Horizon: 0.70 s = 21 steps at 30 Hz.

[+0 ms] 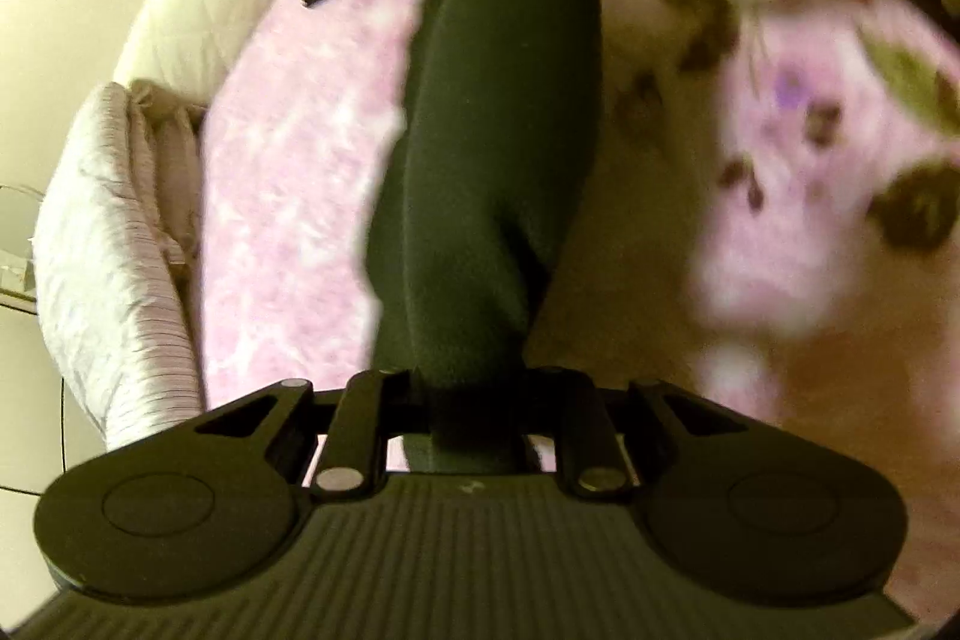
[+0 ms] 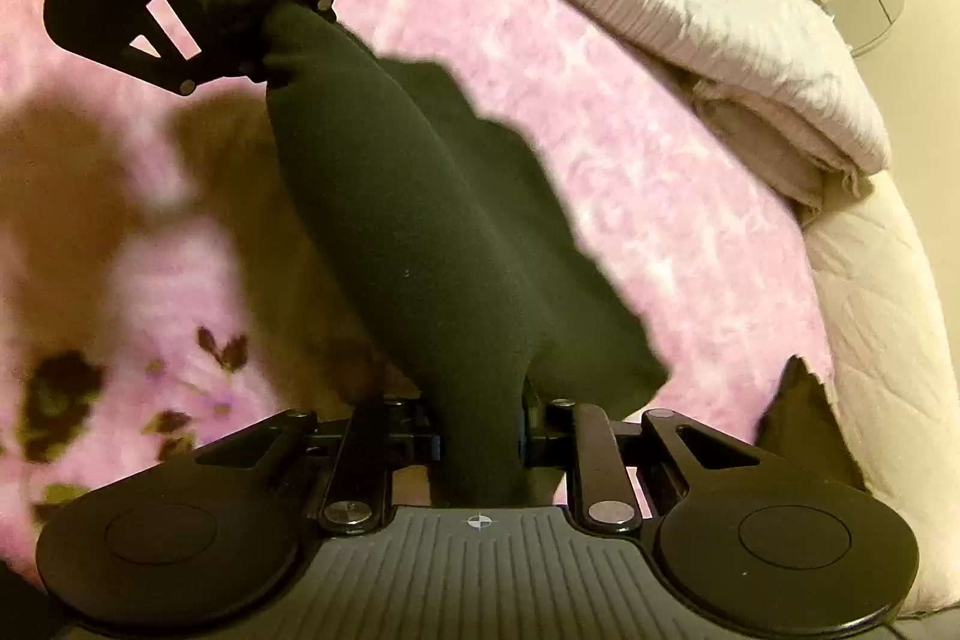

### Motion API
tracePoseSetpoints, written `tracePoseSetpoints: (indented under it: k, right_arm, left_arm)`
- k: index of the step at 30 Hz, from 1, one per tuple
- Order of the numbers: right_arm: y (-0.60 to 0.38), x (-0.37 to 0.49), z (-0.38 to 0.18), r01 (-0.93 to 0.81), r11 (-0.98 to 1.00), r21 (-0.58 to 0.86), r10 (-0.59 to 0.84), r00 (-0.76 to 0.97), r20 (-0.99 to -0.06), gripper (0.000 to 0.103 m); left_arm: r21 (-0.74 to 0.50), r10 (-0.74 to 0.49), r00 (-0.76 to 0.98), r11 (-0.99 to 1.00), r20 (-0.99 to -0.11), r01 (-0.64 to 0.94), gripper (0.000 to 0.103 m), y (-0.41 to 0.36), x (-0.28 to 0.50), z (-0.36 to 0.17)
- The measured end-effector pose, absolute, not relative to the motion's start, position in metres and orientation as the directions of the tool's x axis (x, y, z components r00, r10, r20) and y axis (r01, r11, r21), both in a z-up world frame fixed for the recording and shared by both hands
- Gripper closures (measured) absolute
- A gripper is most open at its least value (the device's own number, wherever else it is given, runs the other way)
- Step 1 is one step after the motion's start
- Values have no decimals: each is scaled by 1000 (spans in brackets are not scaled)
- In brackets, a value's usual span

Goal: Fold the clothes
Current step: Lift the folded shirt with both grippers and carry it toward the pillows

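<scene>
**Dark garment lifted between both claws**

I had the left gripper (image 1: 474, 400) and right gripper (image 2: 480, 430) each clenched on an end of the dark garment (image 2: 420, 232), stretched taut above the pink blanket (image 2: 600, 148), probably to straighten it before folding.

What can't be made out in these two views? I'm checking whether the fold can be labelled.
- Dark garment: its type; bunched between both grippers.
- Left gripper pads: left wrist view, covered by cloth.
- Right gripper pads: right wrist view, likewise.
- Floral bedding: pattern blurred.
</scene>
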State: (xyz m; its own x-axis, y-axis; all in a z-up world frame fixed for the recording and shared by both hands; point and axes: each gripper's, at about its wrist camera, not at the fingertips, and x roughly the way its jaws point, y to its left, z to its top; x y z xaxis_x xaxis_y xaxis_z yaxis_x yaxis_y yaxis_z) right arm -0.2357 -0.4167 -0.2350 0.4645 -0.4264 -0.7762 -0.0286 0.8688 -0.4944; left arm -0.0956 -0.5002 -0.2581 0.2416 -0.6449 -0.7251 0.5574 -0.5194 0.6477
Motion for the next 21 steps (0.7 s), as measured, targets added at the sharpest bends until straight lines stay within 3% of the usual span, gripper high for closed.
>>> tracePoseSetpoints:
  k: [6, 12, 21]
  right_arm:
    - [-423, -261, -160, 13, 883, -470, -424, 454, -784, 84]
    - [-465, -298, -107, 112, 887, -449, -449, 437, -779, 84]
    - [-664, -357, -79, 136, 842, -522, -515, 493, -701, 84]
  left_arm:
    - [637, -665, 193, -529, -722, 560, 87, -511, -116, -198]
    - [649, -700, 153, -527, -698, 549, 87, -570, -149, -146]
    - [706, -762, 173, -455, -624, 543, 87, -742, -203, -122]
